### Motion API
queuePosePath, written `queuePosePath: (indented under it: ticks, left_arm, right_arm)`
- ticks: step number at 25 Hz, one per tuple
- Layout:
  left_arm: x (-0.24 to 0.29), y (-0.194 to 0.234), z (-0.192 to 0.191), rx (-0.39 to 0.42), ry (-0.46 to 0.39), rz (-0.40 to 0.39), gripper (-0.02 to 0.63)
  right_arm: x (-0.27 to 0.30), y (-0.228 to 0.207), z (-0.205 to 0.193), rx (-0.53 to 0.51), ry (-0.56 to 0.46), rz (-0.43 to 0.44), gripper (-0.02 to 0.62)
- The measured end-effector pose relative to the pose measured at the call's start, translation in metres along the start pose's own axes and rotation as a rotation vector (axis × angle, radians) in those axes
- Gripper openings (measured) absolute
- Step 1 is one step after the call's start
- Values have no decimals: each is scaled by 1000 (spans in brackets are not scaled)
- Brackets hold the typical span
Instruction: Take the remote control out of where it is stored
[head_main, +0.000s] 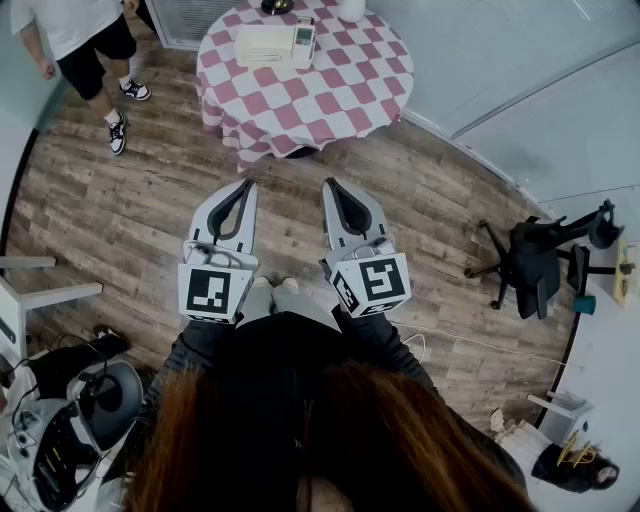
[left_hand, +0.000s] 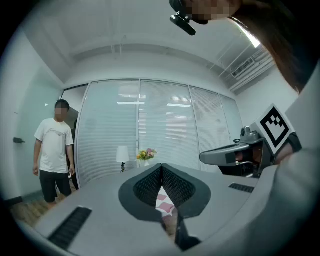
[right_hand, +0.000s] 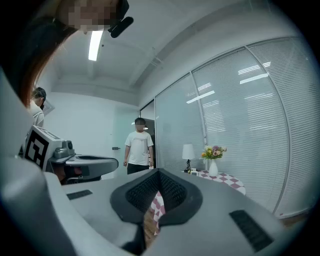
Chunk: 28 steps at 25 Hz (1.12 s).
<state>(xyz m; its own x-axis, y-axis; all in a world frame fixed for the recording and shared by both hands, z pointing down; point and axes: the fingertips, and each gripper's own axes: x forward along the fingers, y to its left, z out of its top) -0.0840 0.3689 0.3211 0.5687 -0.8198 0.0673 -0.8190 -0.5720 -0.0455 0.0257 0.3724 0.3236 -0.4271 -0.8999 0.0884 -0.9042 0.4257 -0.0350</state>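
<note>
Head view: on the round table (head_main: 330, 110) with its pink-and-white checked cloth, the slim white remote (head_main: 304, 38) lies against a flat cream box (head_main: 263, 45), well ahead of the left gripper (head_main: 246, 186) and right gripper (head_main: 330, 186). Left gripper view: its ribbed black pads (left_hand: 149, 186) are pressed together, holding nothing. Right gripper view: its ribbed pads (right_hand: 142, 194) likewise meet, empty.

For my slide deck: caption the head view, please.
Left gripper and right gripper, both shut and empty, point toward a checkered table on a wood floor.
</note>
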Motion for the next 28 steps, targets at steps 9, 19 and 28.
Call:
queuePosePath:
  ticks: [9, 19, 28]
  left_arm:
    - [6, -7, 2, -3, -1, 13, 9]
    - [19, -10, -1, -5, -8, 55, 9]
    - [35, -4, -2, -12, -10, 74, 9]
  right_arm:
    - [-5, -8, 3, 5, -10, 14, 14]
    - [-2, -27, 1, 17, -25, 51, 14]
    - [4, -45, -2, 20, -17, 56, 14]
